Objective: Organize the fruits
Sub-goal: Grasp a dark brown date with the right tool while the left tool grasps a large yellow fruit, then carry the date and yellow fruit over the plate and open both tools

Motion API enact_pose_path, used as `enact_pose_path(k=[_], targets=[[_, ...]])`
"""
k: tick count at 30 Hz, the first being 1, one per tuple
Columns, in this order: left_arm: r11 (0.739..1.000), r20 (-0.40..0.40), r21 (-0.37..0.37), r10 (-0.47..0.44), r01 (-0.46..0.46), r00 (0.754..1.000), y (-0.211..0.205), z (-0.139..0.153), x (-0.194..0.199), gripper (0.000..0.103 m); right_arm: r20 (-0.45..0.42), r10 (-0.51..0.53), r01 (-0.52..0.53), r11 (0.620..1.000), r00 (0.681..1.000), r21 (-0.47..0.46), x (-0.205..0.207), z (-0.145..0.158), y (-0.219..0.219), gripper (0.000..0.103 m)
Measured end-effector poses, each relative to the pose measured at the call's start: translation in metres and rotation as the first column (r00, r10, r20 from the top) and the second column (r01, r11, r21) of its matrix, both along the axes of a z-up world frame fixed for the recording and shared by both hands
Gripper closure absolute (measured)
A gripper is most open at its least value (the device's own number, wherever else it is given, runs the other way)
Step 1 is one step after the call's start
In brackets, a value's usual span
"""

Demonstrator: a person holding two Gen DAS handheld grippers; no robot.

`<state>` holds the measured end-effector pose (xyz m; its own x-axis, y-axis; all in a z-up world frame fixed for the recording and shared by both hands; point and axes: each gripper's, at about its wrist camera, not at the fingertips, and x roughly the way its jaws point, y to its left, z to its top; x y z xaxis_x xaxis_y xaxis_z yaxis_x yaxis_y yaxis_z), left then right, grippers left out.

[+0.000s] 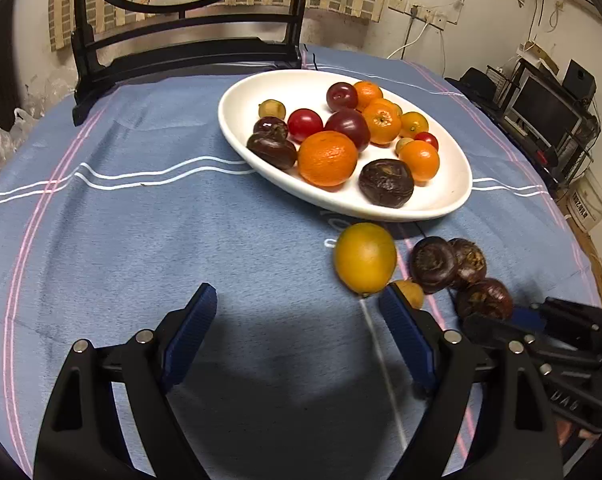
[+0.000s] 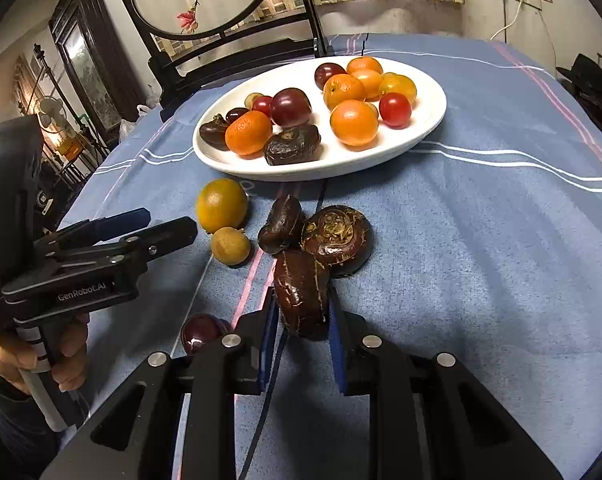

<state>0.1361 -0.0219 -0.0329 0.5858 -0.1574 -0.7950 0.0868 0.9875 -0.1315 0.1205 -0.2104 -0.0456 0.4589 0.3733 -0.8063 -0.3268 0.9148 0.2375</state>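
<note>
right tool (image 2: 303, 312) is clamped on a dark water chestnut (image 2: 301, 292) just off the counter (image 2: 481, 260); only this view shows the grip. left tool (image 1: 297, 320) gapes empty near the white plate (image 1: 237, 120).

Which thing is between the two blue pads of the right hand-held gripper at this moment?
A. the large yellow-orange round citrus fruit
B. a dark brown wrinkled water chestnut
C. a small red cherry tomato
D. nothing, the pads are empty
B: in the right wrist view the right hand-held gripper has its blue pads pressed on both sides of a dark brown wrinkled water chestnut above the blue striped tablecloth.
</note>
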Motion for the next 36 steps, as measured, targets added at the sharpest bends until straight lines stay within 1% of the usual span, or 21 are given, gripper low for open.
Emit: enact_pose_path(k=[2,4,6,8,10,12,13,14,15,17,20,21,25,27,30,33,34,35,36], targets=[[1.000,-0.012,-0.006,-0.003,0.003,1.000,-0.003,-0.001,0.004,0.021,0.003,-0.007,0.007,1.000,1.000,0.007,0.000,-0.001,0.000,0.076],[1.000,-0.023,0.003,-0.011,0.011,1.000,-0.009,-0.002,0.007,0.021,0.011,-0.010,0.010,1.000,1.000,0.005,0.001,-0.001,0.001,0.075],[1.000,-0.014,0.012,-0.007,0.007,1.000,-0.012,-0.003,0.011,0.021,0.015,-0.012,0.012,1.000,1.000,0.000,0.002,-0.002,0.002,0.076],[1.000,-0.012,0.013,-0.003,0.003,1.000,-0.013,-0.003,0.015,0.021,0.029,-0.029,0.029,1.000,0.999,0.000,0.000,0.000,0.000,0.079],[1.000,-0.012,0.007,0.000,0.000,1.000,-0.015,-0.002,0.019,0.021,0.046,-0.044,0.044,0.999,0.998,-0.015,-0.001,0.002,0.000,0.079],[1.000,-0.005,0.007,-0.009,0.009,1.000,-0.019,-0.001,0.023,0.022,0.034,-0.037,0.037,0.999,0.999,0.001,0.000,0.002,-0.001,0.079],[1.000,-0.003,0.010,-0.010,0.010,1.000,-0.021,-0.001,0.024,0.024,0.031,-0.035,0.035,0.999,0.999,0.001,0.000,0.001,-0.001,0.079],[1.000,-0.003,0.009,-0.013,0.013,1.000,-0.022,-0.001,0.025,0.030,0.030,-0.034,0.034,0.999,0.999,-0.004,0.000,0.000,0.000,0.079],[1.000,-0.008,-0.002,-0.019,0.019,1.000,-0.023,-0.001,0.029,0.034,0.027,-0.032,0.032,0.999,0.999,-0.007,0.000,0.000,0.001,0.079],[0.999,-0.028,-0.031,-0.025,0.024,0.999,-0.025,-0.003,0.035,0.050,0.022,-0.031,0.031,1.000,0.999,-0.003,0.000,-0.001,0.000,0.079],[0.998,-0.025,-0.024,-0.060,0.059,0.998,-0.030,-0.002,0.035,0.063,0.018,-0.040,0.040,0.999,0.999,0.011,0.002,0.000,-0.003,0.079],[0.997,-0.022,-0.027,-0.079,0.079,0.997,-0.031,-0.001,0.033,0.065,0.018,-0.043,0.042,0.999,0.999,0.014,0.002,0.000,-0.003,0.079],[0.995,-0.044,-0.075,-0.075,0.071,0.996,-0.023,0.000,0.028,0.066,0.023,-0.045,0.044,0.999,0.999,0.024,0.001,0.002,-0.005,0.079],[0.995,-0.051,-0.078,-0.065,0.061,0.997,-0.017,-0.001,0.024,0.066,0.028,-0.046,0.045,0.999,0.999,0.025,0.000,0.002,-0.005,0.079],[0.994,-0.055,-0.085,-0.079,0.074,0.995,-0.012,-0.001,0.017,0.066,0.033,-0.051,0.050,0.998,0.998,0.030,0.000,0.004,-0.007,0.079],[0.992,-0.064,-0.098,-0.080,0.074,0.995,-0.009,-0.003,0.018,0.063,0.031,-0.049,0.048,0.998,0.998,0.029,0.000,0.003,-0.006,0.079],[0.993,-0.070,-0.095,-0.076,0.069,0.995,-0.010,-0.005,0.019,0.061,0.031,-0.048,0.047,0.998,0.998,0.030,-0.001,0.003,-0.006,0.079],[0.994,-0.090,-0.079,-0.077,0.070,0.993,-0.014,-0.010,0.021,0.061,0.030,-0.046,0.045,0.999,0.998,0.028,-0.001,0.002,-0.005,0.079],[0.996,-0.070,-0.048,-0.082,0.079,0.994,-0.019,-0.010,0.021,0.061,0.029,-0.045,0.044,0.999,0.999,0.026,-0.001,0.002,-0.005,0.079]])
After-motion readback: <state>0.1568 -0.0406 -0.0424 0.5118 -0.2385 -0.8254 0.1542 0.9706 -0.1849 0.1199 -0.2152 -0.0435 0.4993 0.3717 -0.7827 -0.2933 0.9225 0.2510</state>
